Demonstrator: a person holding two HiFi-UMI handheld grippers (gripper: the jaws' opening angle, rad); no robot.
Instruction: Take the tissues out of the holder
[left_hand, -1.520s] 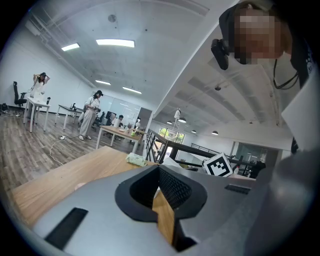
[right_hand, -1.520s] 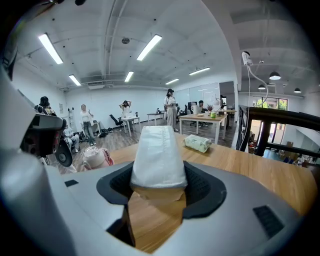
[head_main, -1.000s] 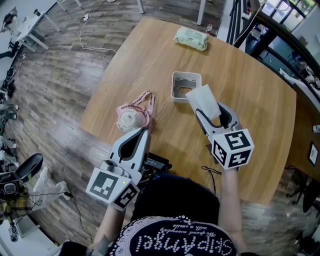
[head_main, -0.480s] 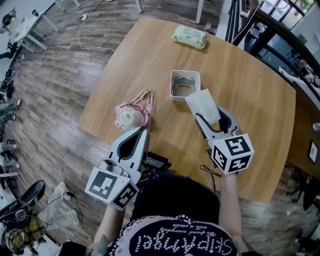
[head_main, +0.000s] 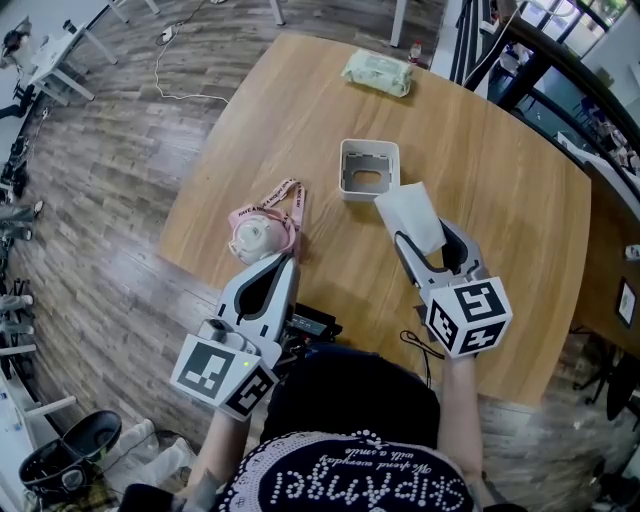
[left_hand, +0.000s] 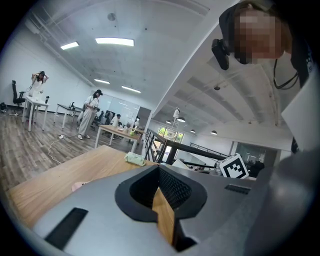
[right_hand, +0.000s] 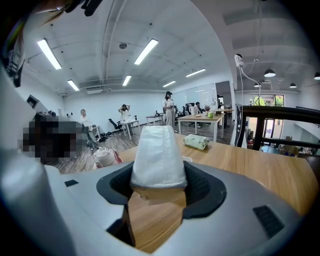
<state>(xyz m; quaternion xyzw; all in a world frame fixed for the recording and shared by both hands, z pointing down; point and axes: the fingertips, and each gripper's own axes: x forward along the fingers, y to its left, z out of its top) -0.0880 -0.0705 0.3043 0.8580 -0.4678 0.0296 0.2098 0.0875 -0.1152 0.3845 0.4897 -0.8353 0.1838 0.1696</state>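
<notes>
The white folded tissues (head_main: 410, 215) are clamped in the right tongs (head_main: 428, 233), clear of the white square plastic holder (head_main: 346, 170), which looks empty. Removal seems done; setting them on the wooden worktop (head_main: 500, 200) likely remains. The left tongs (head_main: 287, 262) are together, holding nothing.

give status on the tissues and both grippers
Right gripper: jaws shut on tissues, out of holder. Left gripper: jaws shut, empty. Nothing in the way; holder looks empty.
</notes>
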